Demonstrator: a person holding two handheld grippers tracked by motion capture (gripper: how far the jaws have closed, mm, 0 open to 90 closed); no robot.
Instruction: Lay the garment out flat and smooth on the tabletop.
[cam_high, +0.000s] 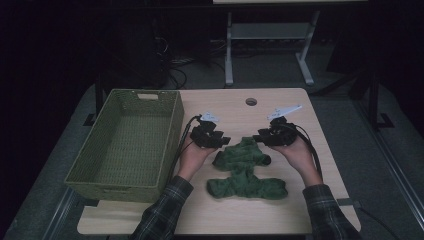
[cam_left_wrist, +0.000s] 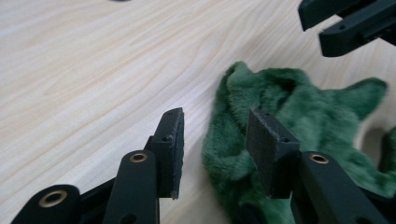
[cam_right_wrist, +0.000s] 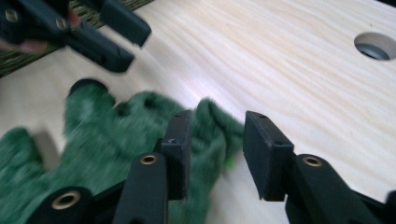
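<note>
Soft, light, floppy green plush cloth (cam_high: 246, 170) between left gripper (cam_high: 218, 139) and right gripper (cam_high: 264, 137); both spread, probably empty; best pinched at edges.

The high view looks forward and down over the counter (cam_high: 280, 105); both gripper views sit close above it, sharing the green cloth (cam_left_wrist: 299, 107).

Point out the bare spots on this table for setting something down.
Free: the far strip around the round hole, and the near edge of the table below the green fuzzy cloth. The basket is empty too. Crowded: the middle, where left gripper and right gripper flank the cloth.
</note>
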